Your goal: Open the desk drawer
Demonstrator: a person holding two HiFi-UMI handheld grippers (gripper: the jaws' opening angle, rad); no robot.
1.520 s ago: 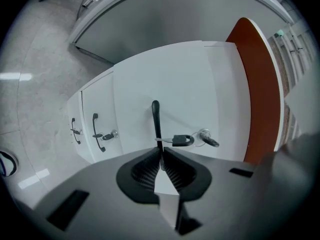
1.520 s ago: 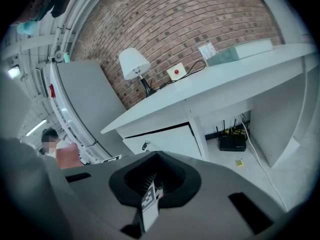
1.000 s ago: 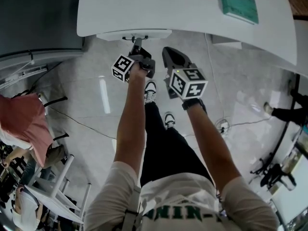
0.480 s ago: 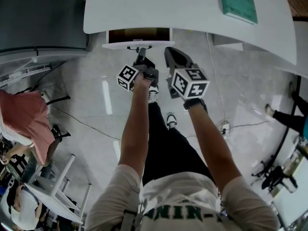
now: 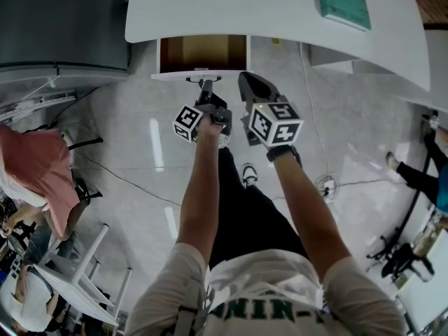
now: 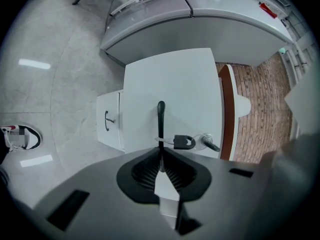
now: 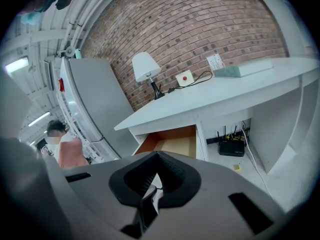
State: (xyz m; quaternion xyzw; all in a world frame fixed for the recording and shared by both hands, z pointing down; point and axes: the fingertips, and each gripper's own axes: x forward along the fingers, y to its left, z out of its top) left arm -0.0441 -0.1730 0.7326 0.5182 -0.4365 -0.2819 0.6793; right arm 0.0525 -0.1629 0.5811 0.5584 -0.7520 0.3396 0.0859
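Note:
The white desk (image 5: 280,12) has its drawer (image 5: 203,53) pulled partly out, and the brown inside shows. My left gripper (image 5: 205,89) is shut on the black drawer handle (image 6: 161,116) at the white drawer front (image 6: 175,89). The jaws of the left gripper (image 6: 161,156) pinch the bar's lower end. A key with a black fob (image 6: 184,142) hangs in the lock beside it. Just right of the left one, my right gripper (image 5: 252,89) hovers shut and empty. In the right gripper view, the right gripper (image 7: 152,184) points toward the open drawer (image 7: 172,141).
A teal book (image 5: 343,2) lies on the desk, and a lamp (image 7: 145,66) stands at its far end. A router (image 7: 231,147) and cables sit under the desk. A grey cabinet (image 5: 56,26) stands left. People sit at the left (image 5: 35,180). The person's own shoes (image 5: 246,173) are below the grippers.
The drawer has slid out from under the desktop, from nearly closed to showing its brown inside. My left gripper moved back toward the body with the handle; the right gripper barely shifted.

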